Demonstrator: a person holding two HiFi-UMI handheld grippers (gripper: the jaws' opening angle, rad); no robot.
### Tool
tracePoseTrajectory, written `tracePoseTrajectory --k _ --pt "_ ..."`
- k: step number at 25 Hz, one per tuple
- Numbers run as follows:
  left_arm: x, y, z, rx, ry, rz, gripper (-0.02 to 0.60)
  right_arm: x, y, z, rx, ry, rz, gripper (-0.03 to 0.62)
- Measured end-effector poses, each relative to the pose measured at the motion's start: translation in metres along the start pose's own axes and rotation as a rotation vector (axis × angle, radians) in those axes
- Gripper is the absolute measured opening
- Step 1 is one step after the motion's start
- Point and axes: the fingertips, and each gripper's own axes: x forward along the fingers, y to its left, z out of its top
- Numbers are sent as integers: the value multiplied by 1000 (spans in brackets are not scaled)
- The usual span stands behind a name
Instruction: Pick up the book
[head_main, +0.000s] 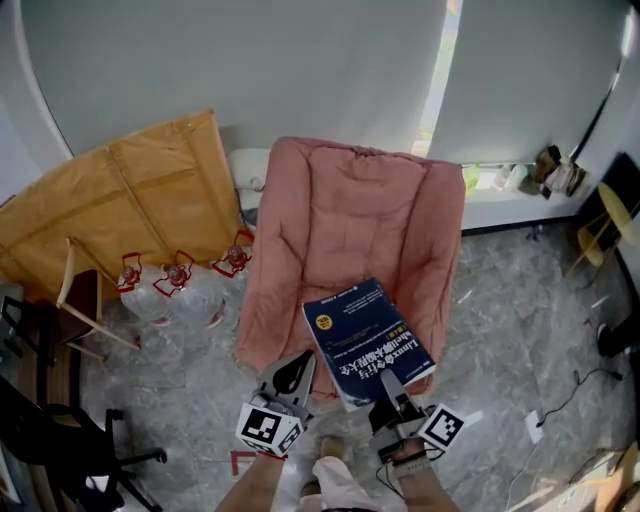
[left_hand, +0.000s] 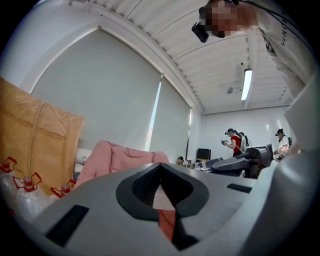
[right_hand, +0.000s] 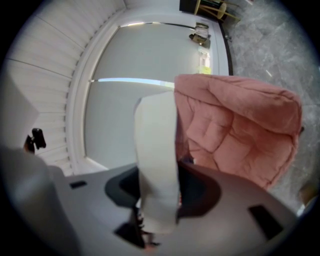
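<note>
Book (head_main: 367, 340), likely heavy, stiff and slick-covered, sticks out ahead of right gripper (head_main: 391, 386), clamped on its near edge; left gripper (head_main: 298, 369) closed, empty.

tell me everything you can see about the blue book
The book is thick, with a dark-blue cover, white title print, a round yellow badge and a pale page block. It is closed, cover up, tilted, over the front edge of the pink cushioned chair. The right gripper is clamped on its near edge.

The blue book (head_main: 368, 340) bears a white title starting "Linux", with "shell" among Chinese characters.
</note>
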Motion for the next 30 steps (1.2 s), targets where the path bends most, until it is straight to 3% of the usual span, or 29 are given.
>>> tracePoseTrajectory --k 30 --pt "-8 -2 57 32 -47 -3 8 -4 68 12 -10 -12 76 178"
